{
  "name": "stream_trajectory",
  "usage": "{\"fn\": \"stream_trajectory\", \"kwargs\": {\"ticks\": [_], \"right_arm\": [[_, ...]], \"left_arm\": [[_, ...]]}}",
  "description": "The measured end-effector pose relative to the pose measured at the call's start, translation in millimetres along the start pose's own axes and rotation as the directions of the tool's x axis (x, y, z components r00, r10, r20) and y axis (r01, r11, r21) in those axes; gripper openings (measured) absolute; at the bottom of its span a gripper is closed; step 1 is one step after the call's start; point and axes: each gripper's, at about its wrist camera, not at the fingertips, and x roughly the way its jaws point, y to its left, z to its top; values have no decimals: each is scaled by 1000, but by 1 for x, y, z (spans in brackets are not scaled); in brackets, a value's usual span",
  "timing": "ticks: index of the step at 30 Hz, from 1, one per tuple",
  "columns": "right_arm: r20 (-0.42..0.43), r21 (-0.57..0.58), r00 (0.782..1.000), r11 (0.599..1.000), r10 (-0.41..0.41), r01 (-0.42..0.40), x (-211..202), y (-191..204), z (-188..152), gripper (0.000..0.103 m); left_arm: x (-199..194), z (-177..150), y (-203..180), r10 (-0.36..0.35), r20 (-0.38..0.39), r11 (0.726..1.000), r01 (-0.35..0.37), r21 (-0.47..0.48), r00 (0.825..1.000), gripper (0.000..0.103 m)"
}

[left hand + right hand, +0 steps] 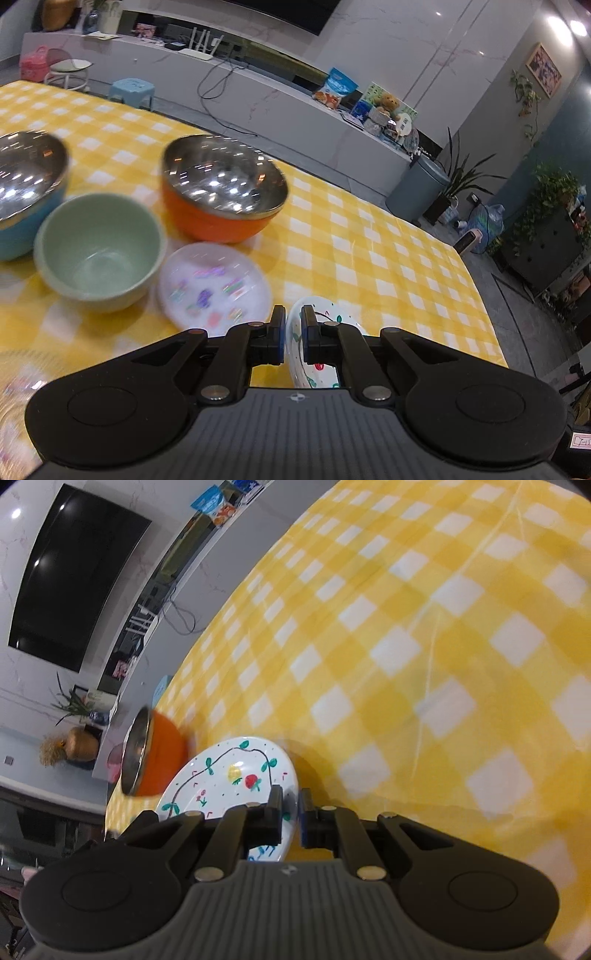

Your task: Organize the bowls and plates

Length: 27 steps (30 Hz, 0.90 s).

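My left gripper (293,334) is shut on the rim of a white plate with painted vines (320,334), held tilted above the yellow checked tablecloth (369,240). My right gripper (293,812) is shut on the rim of a white plate with a strawberry and green leaves (229,775), also lifted on edge. On the cloth in the left wrist view sit an orange steel-lined bowl (221,184), a green bowl (98,251), a blue steel-lined bowl (26,195) and a white plate with pastel prints (214,284). The orange bowl (155,753) also shows in the right wrist view.
Another patterned plate (14,417) shows blurred at the lower left edge. The far table edge (369,201) runs diagonally; beyond it are a TV bench, stools, a bin and plants. Open checked cloth (424,664) fills the right wrist view.
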Motion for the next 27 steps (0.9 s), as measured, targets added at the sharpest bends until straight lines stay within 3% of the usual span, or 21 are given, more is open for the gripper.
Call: {"fn": "stream_trajectory", "kwargs": {"ticks": [7, 17, 23, 27], "right_arm": [[-58, -59, 998, 998, 10, -13, -7, 16, -42, 6], [-175, -227, 981, 966, 82, -121, 11, 71, -108, 6], [-194, -357, 978, 923, 76, -142, 29, 103, -137, 6], [-175, -416, 983, 901, 53, -122, 35, 112, -142, 6]], "left_arm": [[-47, -18, 34, 44, 10, 997, -44, -68, 999, 8], [-120, -27, 102, 181, 23, 970, -175, -169, 983, 8], [-132, -35, 136, 253, 3, 942, -245, -228, 968, 8], [-130, -37, 145, 260, -22, 933, -257, -251, 965, 9]]}}
